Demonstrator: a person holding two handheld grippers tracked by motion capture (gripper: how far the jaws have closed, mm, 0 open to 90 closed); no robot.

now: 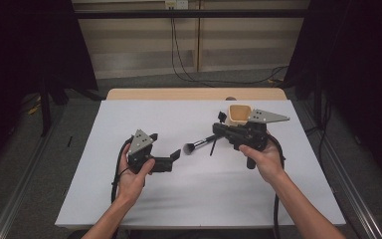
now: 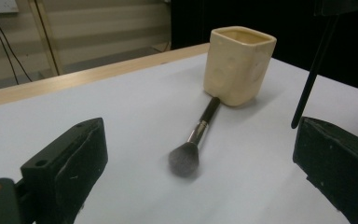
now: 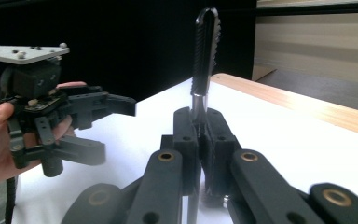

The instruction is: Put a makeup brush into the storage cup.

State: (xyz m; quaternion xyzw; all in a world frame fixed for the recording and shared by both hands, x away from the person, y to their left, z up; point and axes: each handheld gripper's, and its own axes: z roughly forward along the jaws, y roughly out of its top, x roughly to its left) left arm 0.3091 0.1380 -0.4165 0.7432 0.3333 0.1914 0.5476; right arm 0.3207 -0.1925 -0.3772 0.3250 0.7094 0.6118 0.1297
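We had the right gripper (image 3: 200,140) clamped on a thin black wand (image 3: 205,51)!
Our left gripper (image 1: 175,157) gaped wide, empty; the makeup brush (image 2: 193,142) lay on the white table (image 1: 129,199), handle touching the cream cup (image 2: 237,63).

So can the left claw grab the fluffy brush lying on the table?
Probably yes. The left claw is open and points at the brush, which lies flat on bare table ahead of it. The cup only touches the handle end, and the right claw is off to the side.

Grey floor (image 1: 79,114), black cables (image 1: 179,59) trailing across it, wall socket (image 1: 176,4) above.
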